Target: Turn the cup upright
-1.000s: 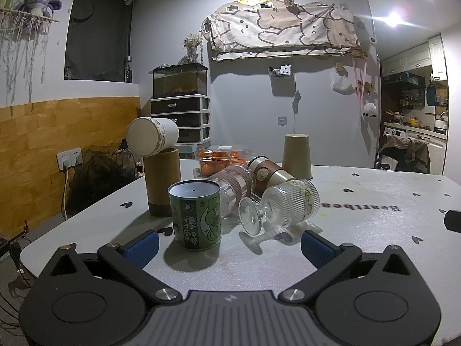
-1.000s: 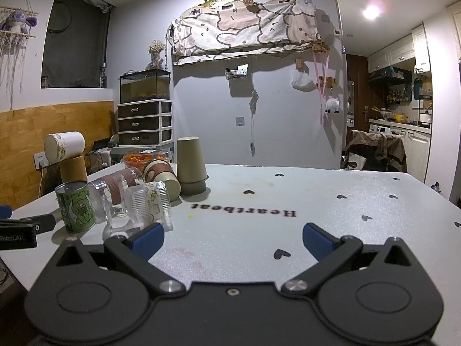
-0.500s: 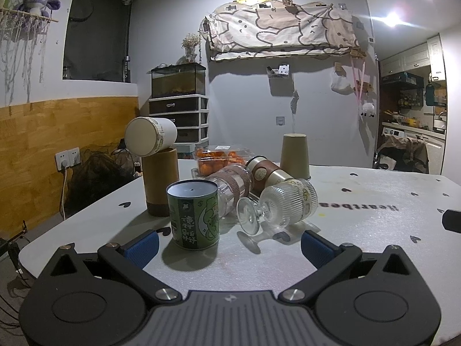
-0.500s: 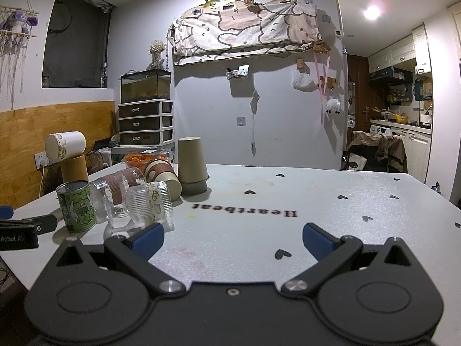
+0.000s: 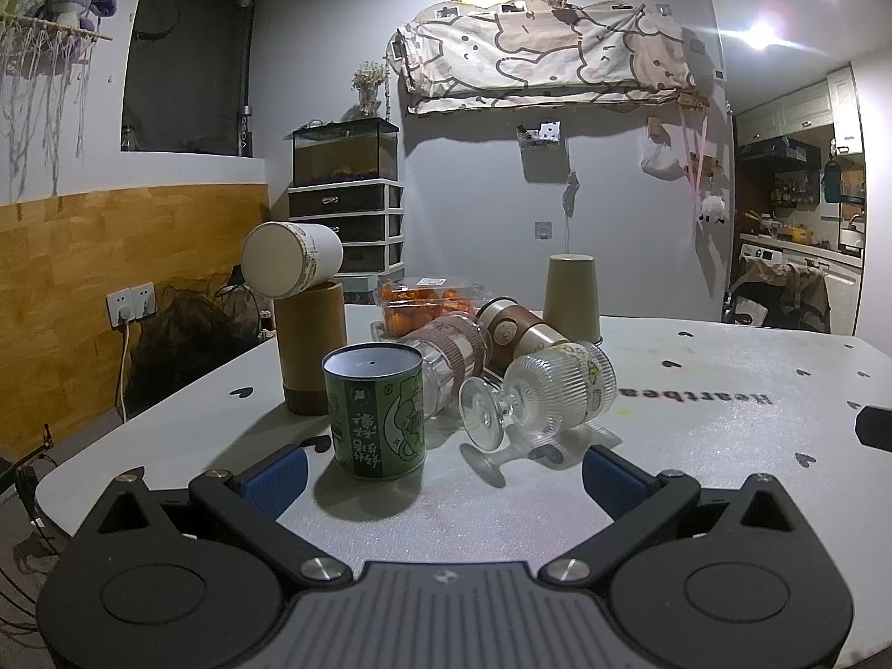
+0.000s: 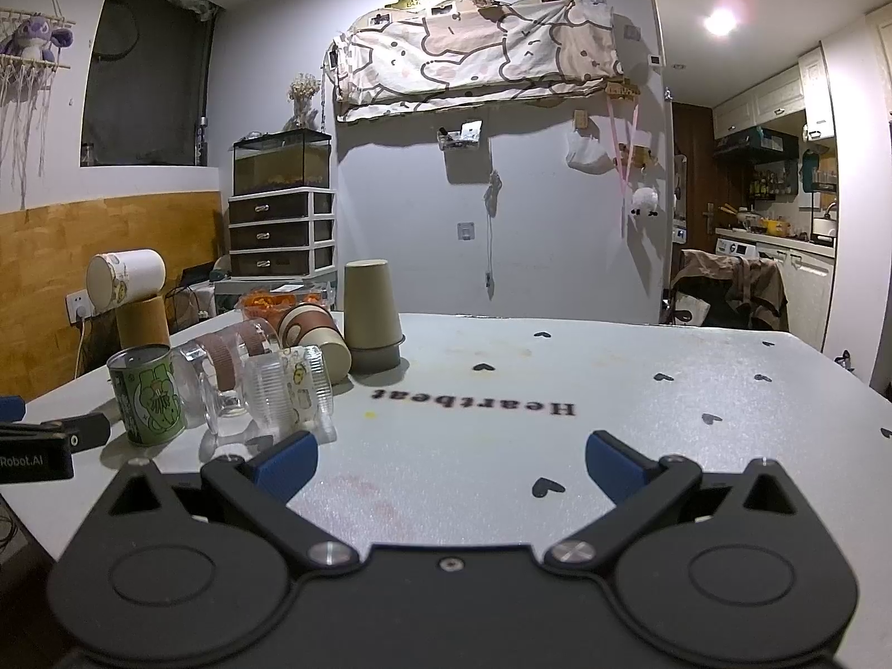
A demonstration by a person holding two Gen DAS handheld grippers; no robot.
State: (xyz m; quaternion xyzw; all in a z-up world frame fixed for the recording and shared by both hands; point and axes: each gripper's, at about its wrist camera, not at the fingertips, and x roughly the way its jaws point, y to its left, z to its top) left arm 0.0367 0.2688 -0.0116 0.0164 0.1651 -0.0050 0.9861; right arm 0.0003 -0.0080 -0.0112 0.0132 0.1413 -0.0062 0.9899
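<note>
A ribbed glass goblet [image 5: 549, 398] lies on its side on the white table, foot toward me; it also shows in the right wrist view [image 6: 279, 390]. A green can-shaped cup [image 5: 376, 410] stands mouth down next to it. A clear glass with a brown sleeve [image 5: 446, 354] and a brown paper cup [image 5: 515, 331] lie on their sides behind. A tan paper cup [image 5: 571, 298] stands mouth down. My left gripper [image 5: 443, 476] is open, just short of the green cup and the goblet. My right gripper [image 6: 449, 460] is open and empty over bare table, to the right of the cups.
A white cup [image 5: 292, 259] lies across a tall brown tube [image 5: 309, 354] at the left. A box of orange fruit [image 5: 423, 301] sits behind the cups. The table edge [image 5: 139, 440] runs close on the left. The left gripper's body [image 6: 39, 443] shows at the left edge of the right wrist view.
The left gripper has crept slightly closer to the green cup and the goblet. The right gripper has hardly moved. Both stay open.
</note>
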